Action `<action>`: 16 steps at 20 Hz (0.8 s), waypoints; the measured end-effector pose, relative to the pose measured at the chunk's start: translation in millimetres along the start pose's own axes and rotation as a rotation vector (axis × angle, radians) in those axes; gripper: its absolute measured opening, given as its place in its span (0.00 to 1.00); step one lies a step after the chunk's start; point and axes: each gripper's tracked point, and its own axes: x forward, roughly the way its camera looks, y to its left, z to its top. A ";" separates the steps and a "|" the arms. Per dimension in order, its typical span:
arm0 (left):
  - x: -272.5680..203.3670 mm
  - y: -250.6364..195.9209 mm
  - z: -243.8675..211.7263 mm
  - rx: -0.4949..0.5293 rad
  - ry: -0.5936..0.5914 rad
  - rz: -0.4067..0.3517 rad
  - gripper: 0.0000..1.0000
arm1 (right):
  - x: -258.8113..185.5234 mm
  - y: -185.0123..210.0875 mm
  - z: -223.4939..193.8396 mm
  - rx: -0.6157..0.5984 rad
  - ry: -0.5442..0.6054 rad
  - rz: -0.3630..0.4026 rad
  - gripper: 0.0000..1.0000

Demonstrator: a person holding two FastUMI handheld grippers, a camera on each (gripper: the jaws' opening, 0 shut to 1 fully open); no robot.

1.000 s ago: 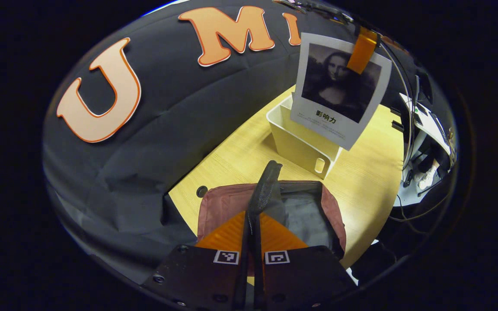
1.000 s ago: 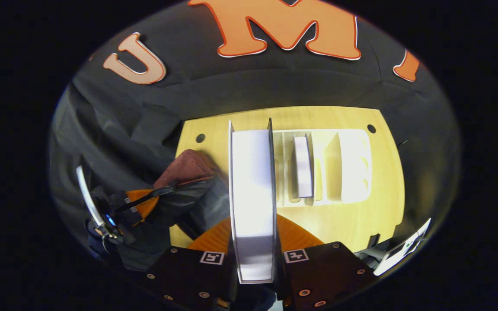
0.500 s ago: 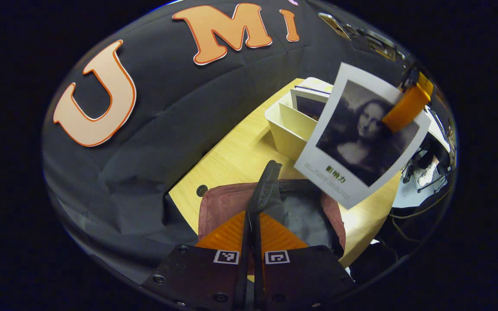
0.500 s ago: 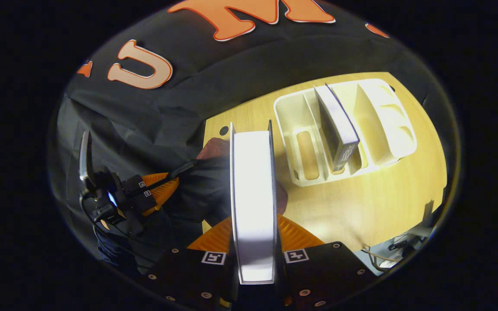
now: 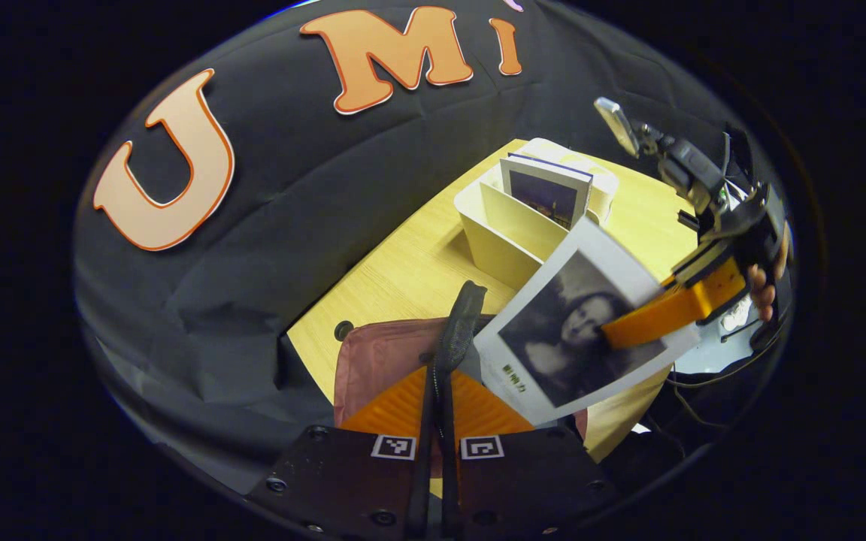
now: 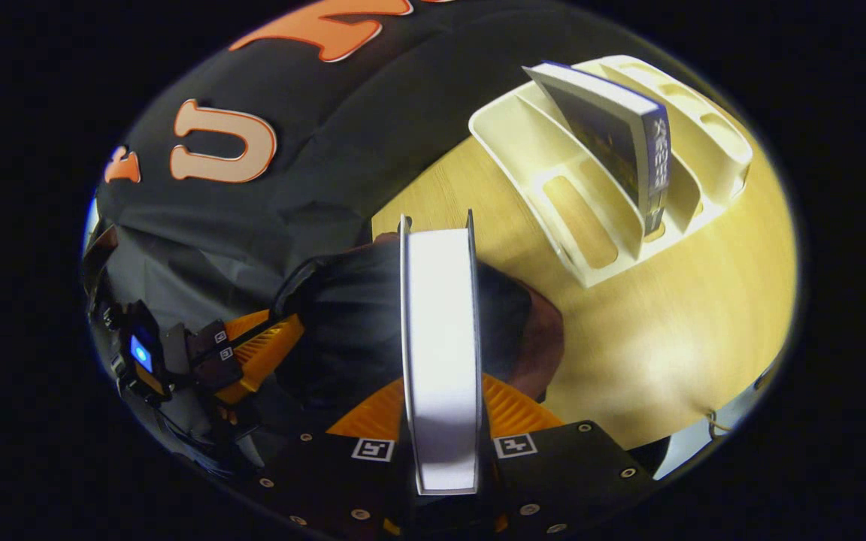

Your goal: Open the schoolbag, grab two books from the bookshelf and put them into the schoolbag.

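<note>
The left gripper [image 5: 439, 398] is clamped tight on the dark edge strip [image 5: 460, 324] of the schoolbag [image 5: 373, 361], lifting that strip up so the mouth of the maroon bag gapes open on the near left end of the wooden table [image 5: 403, 270]. The right gripper [image 6: 440, 406] has its two fingers pressed against the covers of a book [image 6: 439, 338], page edges facing its camera, and holds it tilted directly over the bag's dark opening [image 6: 350, 315]. From the left gripper view that same book [image 5: 576, 323] shows its cover (a black-and-white portrait), with one lower corner close to the bag's rim; whether it touches the lining I cannot tell. A hand [image 5: 767, 278] grips the right tool at the far right.

Farther back on the table stands the cream bookshelf [image 6: 553, 135], a slotted rack. A second book [image 6: 613, 128] leans in one of its middle slots, spine toward the right gripper's camera; the slot to its left shows bare. The bag and the rack sit near each other but apart.
</note>
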 end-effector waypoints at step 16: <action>4.6 -56.4 9.5 0.077 -0.042 -0.065 0.08 | 118.5 6.7 -20.6 0.143 -0.001 0.204 0.34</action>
